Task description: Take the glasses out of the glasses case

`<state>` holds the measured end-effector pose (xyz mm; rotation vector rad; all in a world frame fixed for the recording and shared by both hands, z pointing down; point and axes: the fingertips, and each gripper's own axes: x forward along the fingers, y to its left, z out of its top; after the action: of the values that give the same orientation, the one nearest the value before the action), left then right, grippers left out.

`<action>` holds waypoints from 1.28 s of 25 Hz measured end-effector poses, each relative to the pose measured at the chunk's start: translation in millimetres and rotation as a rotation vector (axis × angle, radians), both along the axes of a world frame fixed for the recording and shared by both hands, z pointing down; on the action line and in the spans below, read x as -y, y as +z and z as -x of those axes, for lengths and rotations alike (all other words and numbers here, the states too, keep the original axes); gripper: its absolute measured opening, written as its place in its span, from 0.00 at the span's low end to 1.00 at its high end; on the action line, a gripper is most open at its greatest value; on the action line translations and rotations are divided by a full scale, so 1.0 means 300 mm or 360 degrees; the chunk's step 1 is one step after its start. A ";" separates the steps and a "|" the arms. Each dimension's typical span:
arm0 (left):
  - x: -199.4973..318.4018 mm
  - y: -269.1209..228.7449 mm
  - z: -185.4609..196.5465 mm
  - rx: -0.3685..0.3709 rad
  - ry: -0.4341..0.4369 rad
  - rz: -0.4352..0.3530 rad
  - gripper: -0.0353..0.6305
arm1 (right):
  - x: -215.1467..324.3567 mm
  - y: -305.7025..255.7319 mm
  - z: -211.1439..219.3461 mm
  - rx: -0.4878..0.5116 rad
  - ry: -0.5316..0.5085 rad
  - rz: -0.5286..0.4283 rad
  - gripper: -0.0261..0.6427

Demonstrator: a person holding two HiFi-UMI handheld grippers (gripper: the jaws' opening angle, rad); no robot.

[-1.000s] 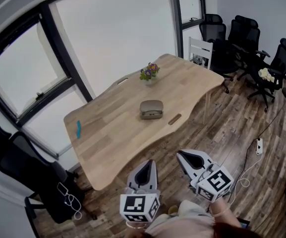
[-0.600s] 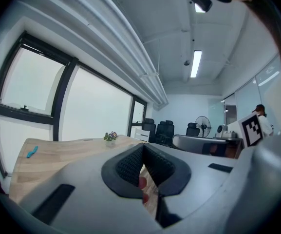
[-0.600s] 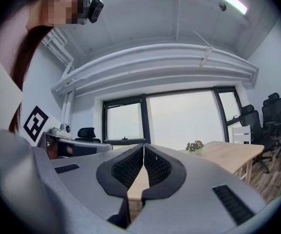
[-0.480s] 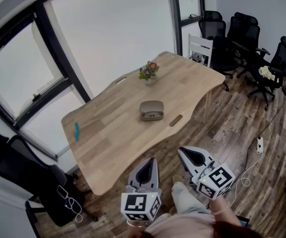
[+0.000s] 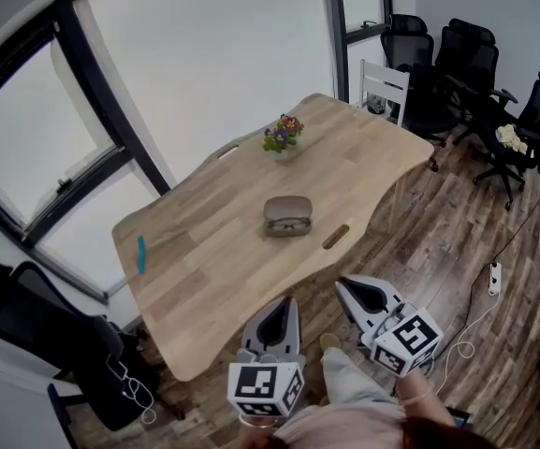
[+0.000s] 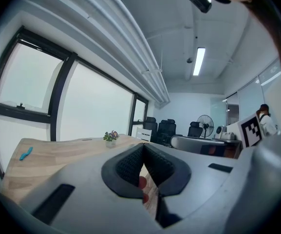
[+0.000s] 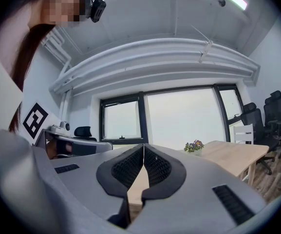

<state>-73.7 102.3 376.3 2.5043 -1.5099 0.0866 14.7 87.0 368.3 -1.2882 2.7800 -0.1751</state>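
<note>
Glasses case (image 5: 286, 215) open at centre of counter (image 5: 185, 269), glasses (image 5: 289, 224) inside, 12 o'clock from both tools, well apart. Left tool (image 5: 277, 309) and right tool (image 5: 349, 291) pinched closed, empty. Risks: arriving unopened shoves case; unbraced case slides; lenses scratched.

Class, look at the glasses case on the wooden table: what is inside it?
The glasses case stands open, and a pair of dark-framed glasses lies in its lower half. Anything beneath the glasses is covered by them.

flower pot (image 5: 282, 137) on wooden table (image 5: 204, 241) (teal item (image 5: 140, 253) nearby).
</note>
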 end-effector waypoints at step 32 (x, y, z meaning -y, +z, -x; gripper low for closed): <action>0.660 0.016 -0.093 0.0003 -0.0152 0.0050 0.05 | 0.690 0.065 -0.071 -0.0067 -0.0173 0.0020 0.04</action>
<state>-45.7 -95.8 381.0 2.4048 -1.6131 0.0966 36.0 -120.0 387.8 -1.1576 2.8908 -0.1742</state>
